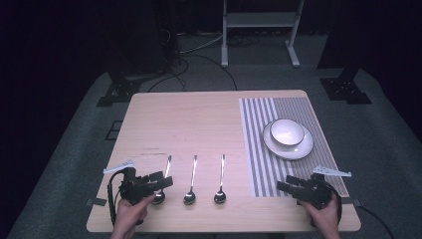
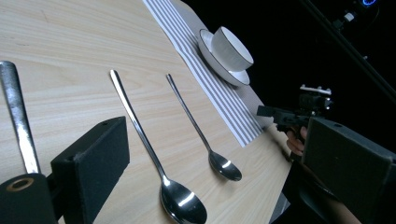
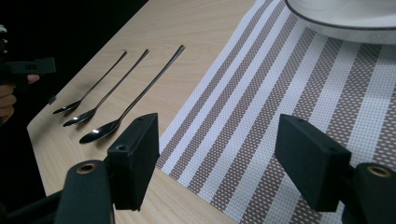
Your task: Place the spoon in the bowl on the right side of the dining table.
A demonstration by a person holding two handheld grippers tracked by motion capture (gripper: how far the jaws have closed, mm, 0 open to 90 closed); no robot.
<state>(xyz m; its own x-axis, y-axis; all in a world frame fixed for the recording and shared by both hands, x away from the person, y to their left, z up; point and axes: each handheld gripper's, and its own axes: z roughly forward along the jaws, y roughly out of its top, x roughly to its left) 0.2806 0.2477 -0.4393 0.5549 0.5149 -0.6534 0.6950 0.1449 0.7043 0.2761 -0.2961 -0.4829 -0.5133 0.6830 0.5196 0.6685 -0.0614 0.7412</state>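
Three metal spoons lie side by side near the table's front edge, bowls toward me: the left spoon (image 1: 166,169) (image 2: 18,121), the middle spoon (image 1: 192,177) (image 2: 140,135) and the right spoon (image 1: 221,177) (image 2: 196,126). My left gripper (image 1: 161,181) (image 2: 219,154) is open and empty, low over the left spoon's bowl end; that spoon's handle runs just outside its left jaw. My right gripper (image 1: 284,184) (image 3: 219,154) is open and empty above the front edge of the striped placemat (image 1: 259,149) (image 3: 261,102). A white bowl (image 1: 287,132) (image 2: 231,46) sits on a white plate (image 1: 303,148) on the mat.
The wooden table (image 1: 189,124) has bare room behind the spoons. A white stand (image 1: 259,30) and dark equipment legs (image 1: 348,87) stand on the grey floor beyond the table. The plate's rim (image 3: 336,32) lies just ahead of the right gripper.
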